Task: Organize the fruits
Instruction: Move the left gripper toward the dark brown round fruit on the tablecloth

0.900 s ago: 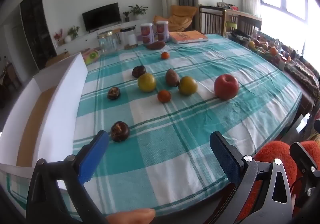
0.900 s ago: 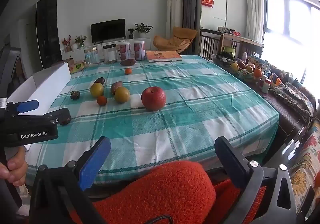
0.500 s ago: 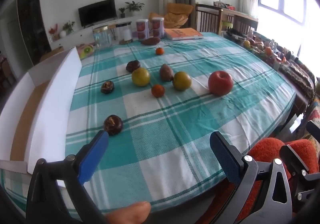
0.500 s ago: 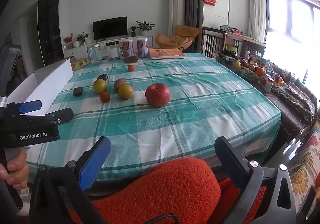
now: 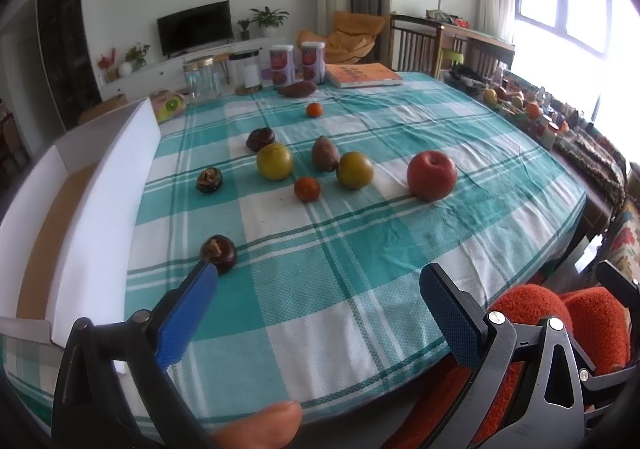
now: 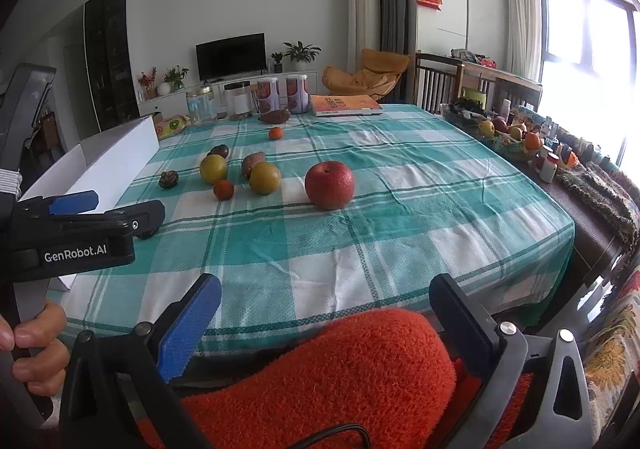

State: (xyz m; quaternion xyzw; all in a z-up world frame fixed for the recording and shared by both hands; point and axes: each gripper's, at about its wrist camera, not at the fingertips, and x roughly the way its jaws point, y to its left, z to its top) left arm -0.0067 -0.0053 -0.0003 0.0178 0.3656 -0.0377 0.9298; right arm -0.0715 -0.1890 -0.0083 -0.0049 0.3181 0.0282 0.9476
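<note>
Fruits lie scattered on a teal checked tablecloth (image 5: 360, 249): a red apple (image 5: 431, 175), two yellow-green round fruits (image 5: 274, 161) (image 5: 355, 170), a small orange (image 5: 307, 189), a brown oval fruit (image 5: 325, 153) and three dark mangosteens, the nearest mangosteen (image 5: 219, 253) just past my left blue fingertip. My left gripper (image 5: 320, 285) hangs open over the near table edge, nothing between its fingers. My right gripper (image 6: 326, 295) is open too, held lower above an orange chair cushion (image 6: 340, 369), with the apple (image 6: 329, 185) well ahead. A second small orange (image 5: 314, 110) sits further back.
A white cardboard box (image 5: 84, 209) stands open along the table's left side. Jars, two cans (image 5: 296, 63), a sweet potato (image 5: 298, 89) and an orange book (image 5: 362, 75) line the far edge. A fruit basket (image 6: 506, 133) and bottles crowd the right side.
Both grippers have shifted slightly forward toward the table; the fruits look a little nearer in each view. Both stay open and nothing on the table has moved.
</note>
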